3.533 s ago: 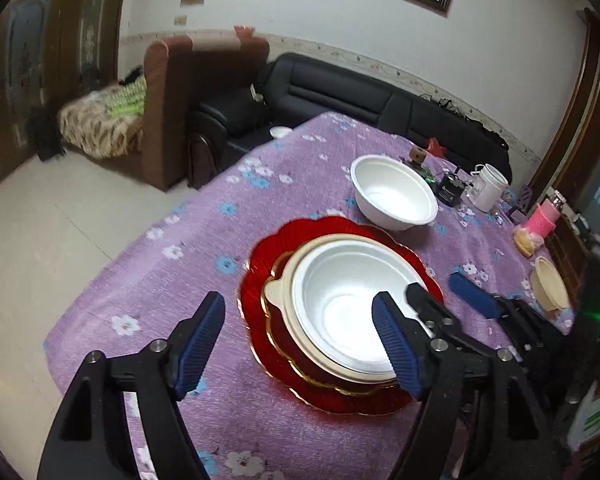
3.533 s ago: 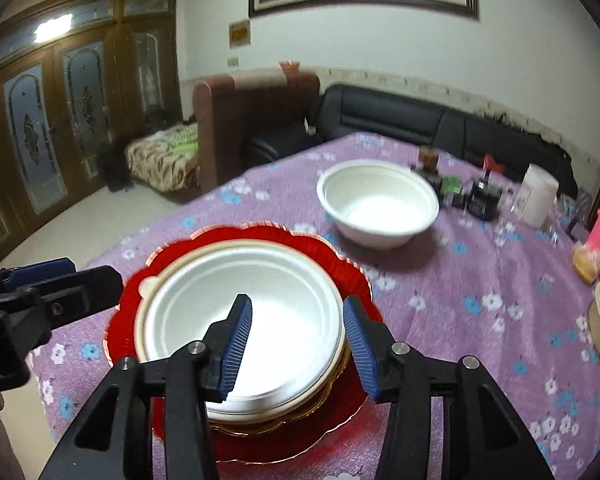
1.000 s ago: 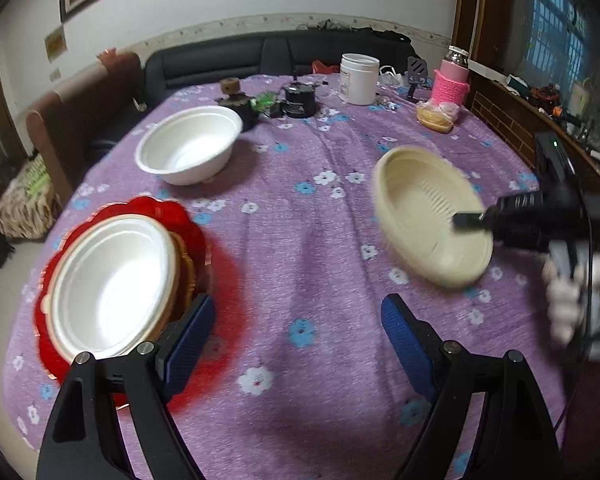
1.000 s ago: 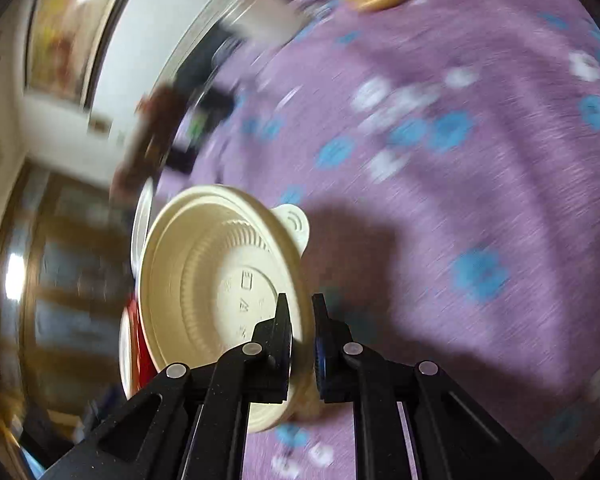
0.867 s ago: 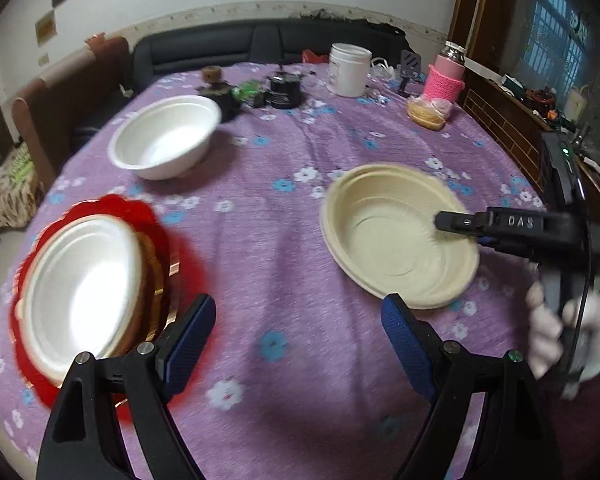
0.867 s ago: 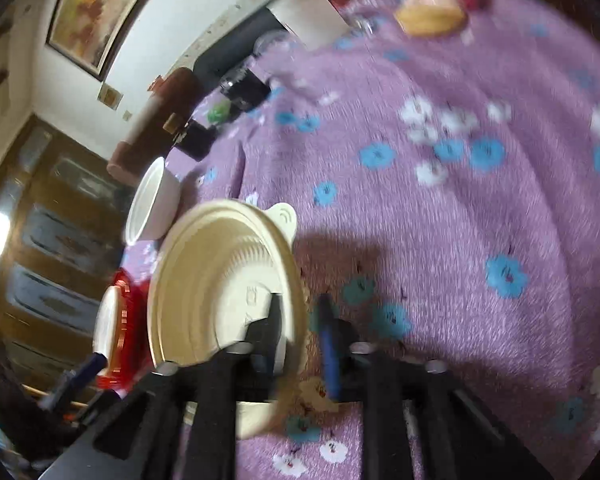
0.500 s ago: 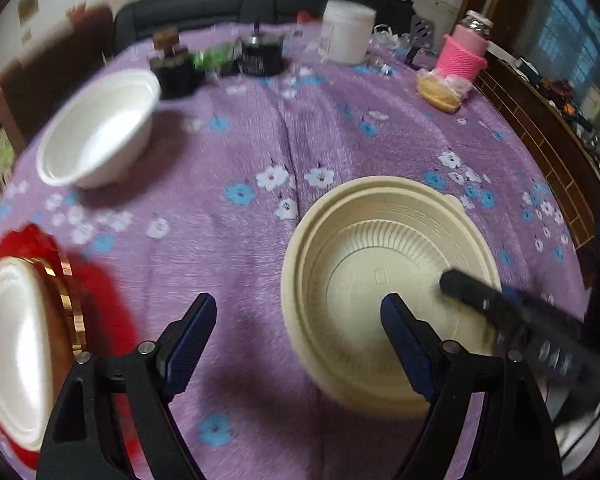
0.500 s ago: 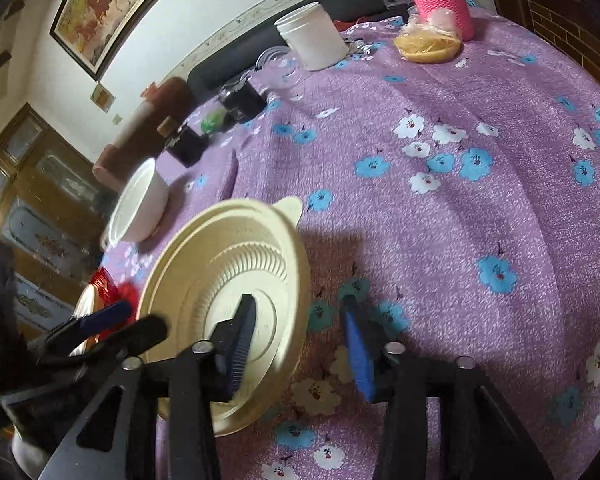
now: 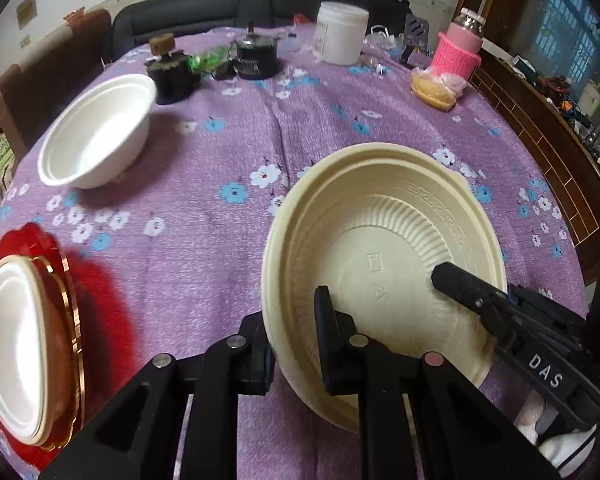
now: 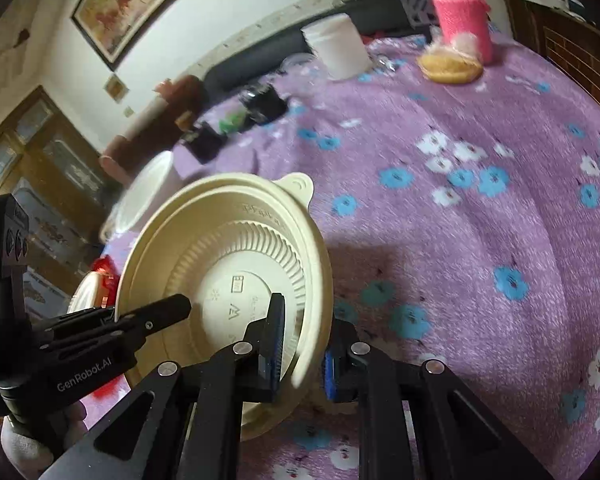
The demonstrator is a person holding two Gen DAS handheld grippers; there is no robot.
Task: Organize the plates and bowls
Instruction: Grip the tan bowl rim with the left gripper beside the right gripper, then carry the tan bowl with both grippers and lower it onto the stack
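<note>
white jar (image 9: 342, 38), pink-sleeved bottle (image 9: 462, 42), black sofa (image 9: 204, 16)

red plate (image 9: 100, 300) cut off at left edge, far jars (image 10: 260, 108) blurred

Cream ribbed bowl (image 9: 384, 240). White bowl (image 9: 96, 148). Red scalloped plate (image 9: 66, 312), gold-rimmed, bearing a white bowl. Table cloth (image 9: 220, 152): purple, blue and white flowers. Black tools, blue pads (image 10: 278, 344). Pink knitted bottle sleeve (image 9: 458, 56).
</note>
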